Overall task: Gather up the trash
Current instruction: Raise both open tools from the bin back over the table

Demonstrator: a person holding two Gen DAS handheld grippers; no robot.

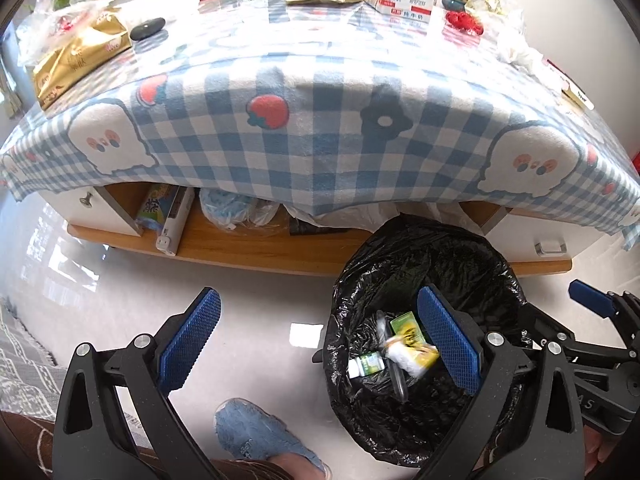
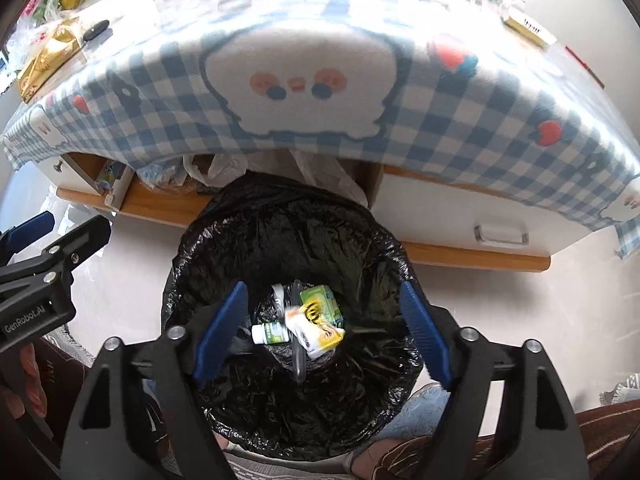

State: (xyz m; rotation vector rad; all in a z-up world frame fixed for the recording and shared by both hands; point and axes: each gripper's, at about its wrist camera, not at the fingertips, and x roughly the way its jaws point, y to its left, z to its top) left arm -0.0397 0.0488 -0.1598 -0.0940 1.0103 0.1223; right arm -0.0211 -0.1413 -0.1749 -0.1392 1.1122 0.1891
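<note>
Black-lined trash bin stands on the floor below the worktop. Yellow-white wrapper is seen blurred inside it. Right hand-held gripper and left hand-held gripper are open, empty. Clearing the rim before withdrawal is advised.

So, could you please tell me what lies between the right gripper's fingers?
Nothing is held: in the right wrist view, the open right gripper frames only trash inside the black bin bag below.
</note>
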